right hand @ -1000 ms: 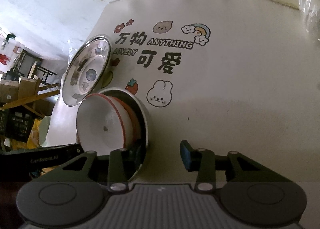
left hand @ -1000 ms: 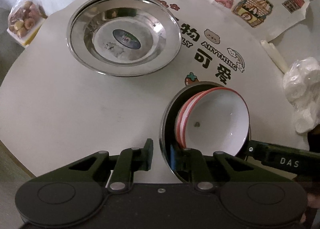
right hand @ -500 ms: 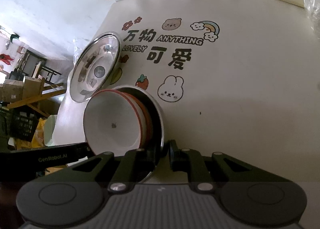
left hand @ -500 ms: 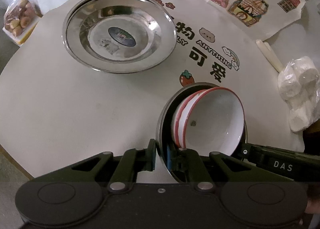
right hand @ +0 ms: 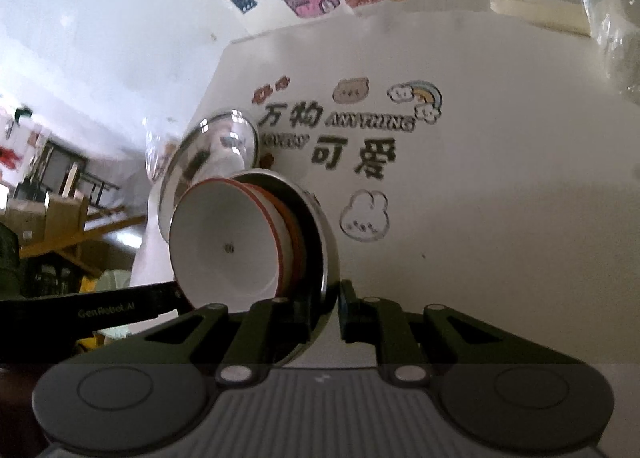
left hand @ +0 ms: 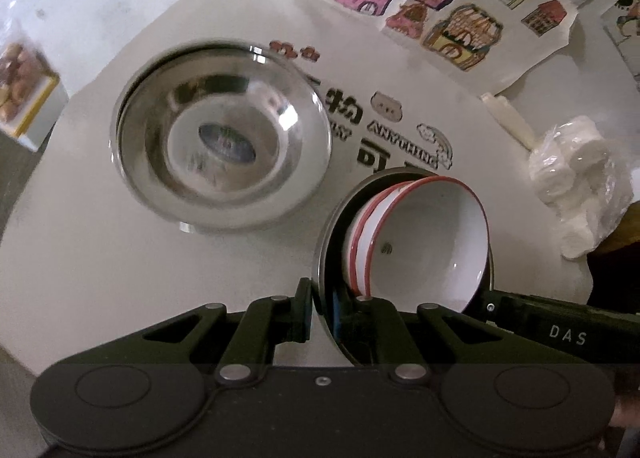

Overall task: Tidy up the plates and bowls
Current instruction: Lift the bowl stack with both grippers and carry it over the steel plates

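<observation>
The left gripper (left hand: 322,310) is pinched shut on the near rim of a shiny steel plate (left hand: 323,242). One finger is outside the rim and one is inside. The right gripper (right hand: 334,312) is pinched shut on the rim across from it, so the plate has a grip on both sides. Each gripper shows up at the edge of the other one's view.

Inside the steel plate sit two white bowls with red rims (left hand: 424,242), one nested in the other. They lean over against one side of the plate, not flat in the middle. The plate looks lifted a bit off the round white table (left hand: 120,278), but I can't tell for sure.

The steel is stiff and smooth, and the rim is thin, so it could slip if the pinch gets loose. The bowls look like enamel or china. They are hard, slippery and could chip or slide out if the plate tips. Keeping both sides level seems the safe way.

Farther off on the table is a bigger steel plate (left hand: 224,138), empty. It looks like a good place to set this stack. Cartoon stickers (right hand: 360,130) and a white plastic bag (left hand: 576,178) are farther away.
</observation>
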The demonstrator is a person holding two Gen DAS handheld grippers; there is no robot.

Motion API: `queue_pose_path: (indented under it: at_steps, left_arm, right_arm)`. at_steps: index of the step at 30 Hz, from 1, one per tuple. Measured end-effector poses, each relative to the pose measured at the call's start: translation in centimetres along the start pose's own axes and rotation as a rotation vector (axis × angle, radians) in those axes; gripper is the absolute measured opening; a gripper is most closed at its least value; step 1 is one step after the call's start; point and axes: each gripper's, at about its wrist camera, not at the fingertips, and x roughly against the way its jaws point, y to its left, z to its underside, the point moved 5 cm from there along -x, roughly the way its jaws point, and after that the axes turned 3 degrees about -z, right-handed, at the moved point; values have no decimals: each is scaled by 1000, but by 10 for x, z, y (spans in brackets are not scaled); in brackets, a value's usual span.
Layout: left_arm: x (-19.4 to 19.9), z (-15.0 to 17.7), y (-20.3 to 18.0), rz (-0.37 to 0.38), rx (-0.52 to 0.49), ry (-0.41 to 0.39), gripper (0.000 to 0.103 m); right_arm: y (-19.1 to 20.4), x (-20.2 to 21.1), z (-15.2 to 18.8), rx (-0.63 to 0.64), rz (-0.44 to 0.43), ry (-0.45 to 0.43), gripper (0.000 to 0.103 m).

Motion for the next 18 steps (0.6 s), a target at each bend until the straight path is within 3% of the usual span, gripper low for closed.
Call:
queue_pose_path:
  at_steps: [9,18]
  left_arm:
    - [14,-58,24,62,-133,15,9]
    - [14,-92,70,70,-193,55,8]
  right_arm:
    - [40,-6,-22,-96,39,-107,14]
    - [80,-40,-32,-168,55,-135,14]
